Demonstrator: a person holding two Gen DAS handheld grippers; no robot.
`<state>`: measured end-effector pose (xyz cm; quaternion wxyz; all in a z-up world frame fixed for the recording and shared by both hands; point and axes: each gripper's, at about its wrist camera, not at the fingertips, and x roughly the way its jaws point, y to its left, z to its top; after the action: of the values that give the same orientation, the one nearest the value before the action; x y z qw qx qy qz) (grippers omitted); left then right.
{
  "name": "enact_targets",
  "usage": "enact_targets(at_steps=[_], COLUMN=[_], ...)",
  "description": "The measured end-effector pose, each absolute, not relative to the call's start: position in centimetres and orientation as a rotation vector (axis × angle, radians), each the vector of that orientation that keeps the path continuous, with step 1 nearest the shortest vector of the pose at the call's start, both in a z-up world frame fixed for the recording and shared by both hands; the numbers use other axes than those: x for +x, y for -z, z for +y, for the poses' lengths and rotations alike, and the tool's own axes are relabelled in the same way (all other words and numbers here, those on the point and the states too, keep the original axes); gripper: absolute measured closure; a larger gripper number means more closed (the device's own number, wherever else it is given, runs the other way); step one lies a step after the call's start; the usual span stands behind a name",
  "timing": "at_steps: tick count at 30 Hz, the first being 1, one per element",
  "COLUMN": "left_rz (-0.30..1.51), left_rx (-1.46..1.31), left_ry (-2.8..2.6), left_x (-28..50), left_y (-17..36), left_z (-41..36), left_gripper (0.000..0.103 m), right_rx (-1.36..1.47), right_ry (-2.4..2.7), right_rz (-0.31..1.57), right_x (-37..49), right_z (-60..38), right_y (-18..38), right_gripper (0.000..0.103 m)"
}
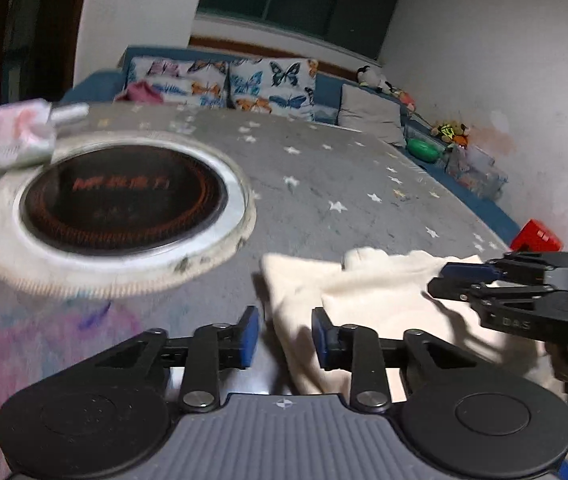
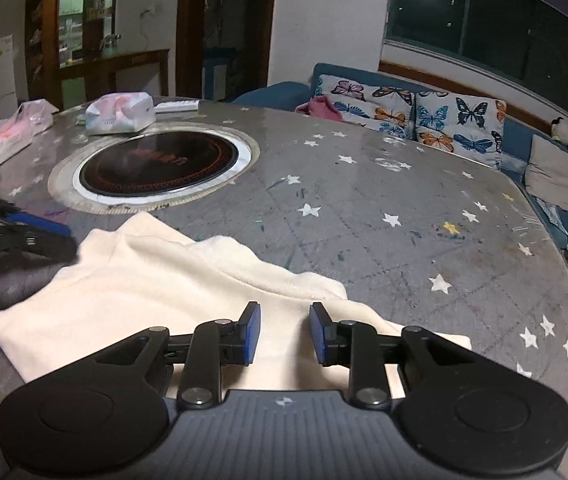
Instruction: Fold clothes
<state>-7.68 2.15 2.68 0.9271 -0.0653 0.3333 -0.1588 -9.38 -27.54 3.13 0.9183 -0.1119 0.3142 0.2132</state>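
A cream fleece garment lies loosely folded on the grey star-patterned table, near its front edge. In the right wrist view my right gripper hovers open over the garment's near right part, with only cloth below the gap. My left gripper is open too and sits at the garment's left edge, its right finger over the cloth. The right gripper shows side-on at the right of the left wrist view, above the cloth. The left gripper's fingers enter the right wrist view from the left.
A round black induction hob with a pale ring is set into the table beyond the garment. Tissue packs and a plastic bag sit at the far left. A blue sofa with butterfly cushions runs behind the table.
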Motion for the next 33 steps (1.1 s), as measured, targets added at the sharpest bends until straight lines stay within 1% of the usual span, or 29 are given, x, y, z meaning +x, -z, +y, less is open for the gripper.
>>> enact_targets(at_steps=[1, 2, 3, 5, 10, 13, 14, 16, 20, 21, 23, 27, 33], left_rz=[0.682, 0.679, 0.667, 0.649, 0.625, 0.611, 0.606, 0.597, 0.584, 0.596, 0.630, 0.722, 0.719], left_rx=[-0.109, -0.087, -0.050, -0.008, -0.007, -0.006, -0.006, -0.006, -0.013, -0.012, -0.009, -0.006, -0.011], left_ry=[0.324, 0.328, 0.320, 0.309, 0.316, 0.321, 0.322, 0.325, 0.360, 0.394, 0.432, 0.433, 0.426], left_x=[-7.5, -7.3, -7.1, -7.0, -6.5, -6.2, -6.1, -5.9, -5.5, -5.1, -4.1, -1.5, -1.5], left_y=[-2.5, -2.3, -2.2, -2.3, -3.1, -3.6, -3.7, -4.1, -4.7, -4.7, -4.2, -2.4, -2.3], left_z=[1.8, 1.3, 0.8, 0.1, -0.4, -0.6, -0.7, -0.9, -1.5, -2.1, -3.3, -5.4, -5.7], left_gripper=[0.087, 0.093, 0.097, 0.098, 0.098, 0.097, 0.094, 0.094, 0.094, 0.094, 0.094, 0.094, 0.093], right_rx=[-0.226, -0.227, -0.228, -0.238, -0.203, -0.178, -0.174, -0.169, -0.107, -0.092, -0.068, -0.026, 0.011], right_ry=[-0.435, -0.437, -0.437, -0.430, -0.420, -0.414, -0.411, -0.399, -0.378, -0.372, -0.360, -0.355, -0.314], right_rz=[0.639, 0.634, 0.630, 0.632, 0.644, 0.645, 0.643, 0.628, 0.627, 0.640, 0.682, 0.707, 0.664], right_x=[-9.5, -9.6, -9.7, -9.8, -9.5, -9.4, -9.4, -9.6, -9.1, -8.7, -7.8, -6.9, -7.9], right_z=[-27.5, -27.4, -27.3, -27.1, -27.8, -28.2, -28.3, -28.4, -29.4, -29.6, -30.0, -30.9, -34.2], right_y=[-3.1, -3.1, -3.1, -2.8, -2.1, -2.3, -2.4, -2.9, -3.9, -3.9, -3.4, -3.0, -5.1], right_gripper=[0.073, 0.070, 0.066, 0.065, 0.057, 0.057, 0.057, 0.057, 0.061, 0.070, 0.074, 0.075, 0.075])
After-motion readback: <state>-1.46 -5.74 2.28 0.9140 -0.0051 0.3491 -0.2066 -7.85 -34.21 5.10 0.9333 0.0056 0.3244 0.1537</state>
